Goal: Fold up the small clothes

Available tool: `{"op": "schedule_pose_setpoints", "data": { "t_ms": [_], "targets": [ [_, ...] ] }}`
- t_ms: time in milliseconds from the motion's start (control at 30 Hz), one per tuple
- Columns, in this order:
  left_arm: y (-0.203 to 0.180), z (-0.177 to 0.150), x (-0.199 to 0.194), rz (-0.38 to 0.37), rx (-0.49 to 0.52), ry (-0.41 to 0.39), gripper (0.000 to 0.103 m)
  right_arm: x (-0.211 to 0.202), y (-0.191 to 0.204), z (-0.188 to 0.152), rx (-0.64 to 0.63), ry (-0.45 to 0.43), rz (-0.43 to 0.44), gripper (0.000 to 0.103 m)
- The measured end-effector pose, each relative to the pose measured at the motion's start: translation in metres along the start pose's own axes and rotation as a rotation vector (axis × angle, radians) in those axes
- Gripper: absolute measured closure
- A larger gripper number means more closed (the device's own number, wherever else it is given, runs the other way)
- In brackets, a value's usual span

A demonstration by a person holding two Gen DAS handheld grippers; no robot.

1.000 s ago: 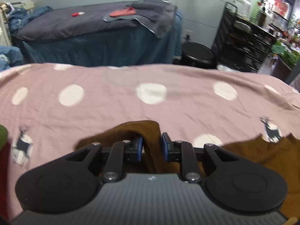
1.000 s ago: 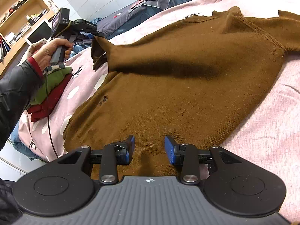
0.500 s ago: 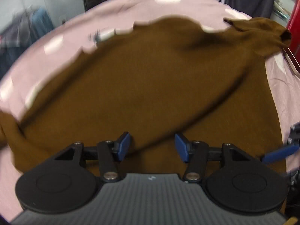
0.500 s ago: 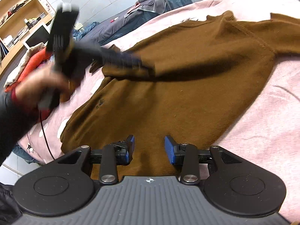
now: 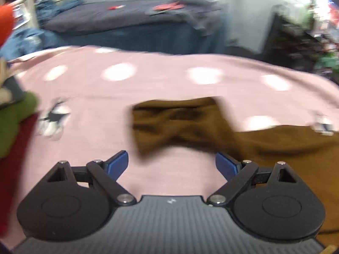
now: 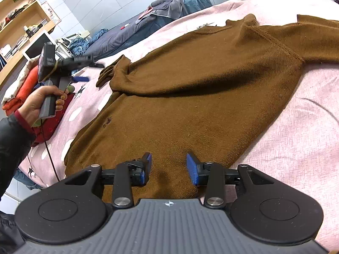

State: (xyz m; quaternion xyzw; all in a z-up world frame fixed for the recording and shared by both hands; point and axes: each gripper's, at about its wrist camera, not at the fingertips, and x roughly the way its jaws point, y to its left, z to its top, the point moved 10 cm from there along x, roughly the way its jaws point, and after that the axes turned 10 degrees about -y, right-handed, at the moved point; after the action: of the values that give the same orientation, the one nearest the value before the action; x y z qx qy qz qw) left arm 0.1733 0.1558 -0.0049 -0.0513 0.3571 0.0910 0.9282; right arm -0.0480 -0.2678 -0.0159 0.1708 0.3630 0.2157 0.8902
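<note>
A brown knit sweater (image 6: 190, 97) lies spread on the pink dotted bed cover (image 6: 296, 139). One sleeve is folded across its chest, and the cuff (image 5: 175, 122) lies on the cover in front of my left gripper (image 5: 171, 165), which is open wide and empty; the left wrist view is blurred. From the right wrist view my left gripper (image 6: 81, 75) hovers beside the cuff. My right gripper (image 6: 168, 167) is open and empty, low over the sweater's hem.
A stack of folded clothes, orange, green and red (image 6: 19, 91), sits at the cover's left edge. A dark blue bed (image 5: 131, 27) with loose garments stands beyond. Shelves (image 6: 23, 17) line the wall at left.
My left gripper let go of the sleeve cuff, opened wide and drew back to the left. The sleeve now lies folded over the chest. My right gripper stayed over the hem.
</note>
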Motion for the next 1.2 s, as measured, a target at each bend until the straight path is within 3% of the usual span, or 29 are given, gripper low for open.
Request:
{"op": "schedule_pose_setpoints", "data": {
  "t_ms": [100,167,233,333,400,467,500,633,733,800,900,1033,1100,1167,1200],
  "targets": [
    [0.031,-0.006,0.023,0.036,-0.102,0.057,0.014,0.001,0.001,0.001,-0.009,0.004,-0.006,0.038],
    [0.044,-0.008,0.033,0.066,-0.122,0.054,0.014,0.001,0.002,0.002,-0.013,0.005,-0.014,0.038],
    [0.045,-0.006,0.049,0.105,-0.117,0.037,0.014,0.002,0.004,0.005,-0.015,0.002,-0.020,0.037],
    [0.041,-0.005,0.070,0.087,-0.170,0.038,0.016,0.002,0.007,0.007,-0.021,-0.004,-0.034,0.029],
    [0.039,0.002,0.078,0.109,-0.142,-0.001,0.033,0.002,0.010,0.005,-0.029,0.006,-0.036,0.024],
    [0.028,0.013,0.083,0.051,-0.130,-0.010,0.090,0.003,0.010,0.004,-0.037,0.011,-0.043,0.023],
    [0.022,0.017,0.083,0.009,-0.144,-0.002,0.095,0.004,0.010,0.003,-0.037,0.015,-0.045,0.023],
    [0.006,0.059,0.058,-0.033,-0.139,-0.099,0.095,0.006,0.008,0.004,-0.022,0.015,-0.043,0.023],
    [-0.021,0.100,0.020,-0.122,-0.160,-0.193,0.095,0.009,0.009,0.004,-0.022,0.014,-0.041,0.023],
    [-0.059,0.122,-0.012,-0.248,-0.170,-0.237,0.095,0.010,0.010,0.004,-0.025,0.012,-0.038,0.023],
    [-0.146,0.128,-0.077,-0.454,-0.034,-0.295,0.095,0.010,0.011,0.003,-0.022,0.008,-0.034,0.023],
    [-0.269,0.064,-0.176,-0.789,0.254,-0.297,0.092,0.007,0.009,0.002,-0.012,0.001,-0.034,0.023],
    [-0.304,0.017,-0.205,-0.875,0.368,-0.257,0.079,0.005,0.008,0.002,-0.005,-0.004,-0.037,0.023],
    [-0.320,-0.027,-0.210,-0.896,0.434,-0.174,0.031,0.001,0.005,0.002,0.003,-0.012,-0.040,0.023],
    [-0.321,-0.044,-0.205,-0.875,0.444,-0.147,0.023,0.000,0.003,0.002,0.007,-0.015,-0.042,0.023]
  ]
}}
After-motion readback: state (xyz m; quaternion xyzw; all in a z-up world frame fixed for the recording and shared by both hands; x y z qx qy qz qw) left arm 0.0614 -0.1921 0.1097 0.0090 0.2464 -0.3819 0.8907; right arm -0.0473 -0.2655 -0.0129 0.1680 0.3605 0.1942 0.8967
